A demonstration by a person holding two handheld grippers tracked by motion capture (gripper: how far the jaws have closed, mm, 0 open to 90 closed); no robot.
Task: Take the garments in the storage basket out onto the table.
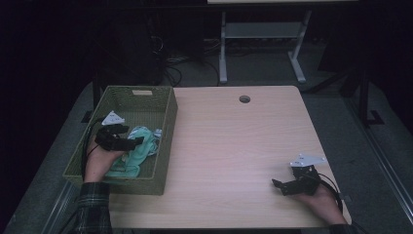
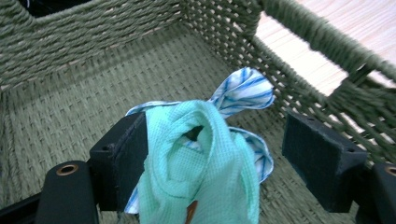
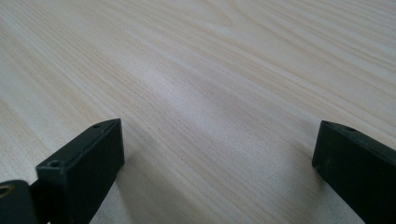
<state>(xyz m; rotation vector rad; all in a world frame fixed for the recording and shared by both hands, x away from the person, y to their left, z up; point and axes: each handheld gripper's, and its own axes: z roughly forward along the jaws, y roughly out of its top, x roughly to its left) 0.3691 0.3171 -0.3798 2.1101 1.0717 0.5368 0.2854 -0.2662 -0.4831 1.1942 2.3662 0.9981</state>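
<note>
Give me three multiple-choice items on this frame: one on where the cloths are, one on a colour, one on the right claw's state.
1. Where do the cloths lie?
A. On the bare table
B. In the basket
C. On the floor

2. What colour is the cloth between the left claw's jaws?
A. Red
B. Black
C. Mint green

3. How does the right claw stand?
A. Open, nothing between its jaws
B. Shut on a cloth
C. Shut on the basket rim

Key:
1 B: the high view shows the green cloth and the striped cloth inside the woven basket at the table's left edge.
2 C: the left gripper view shows the green cloth bunched between the jaws of the left claw, against one pad, the other standing clear.
3 A: the right claw has its jaws wide apart over bare wood.
</note>
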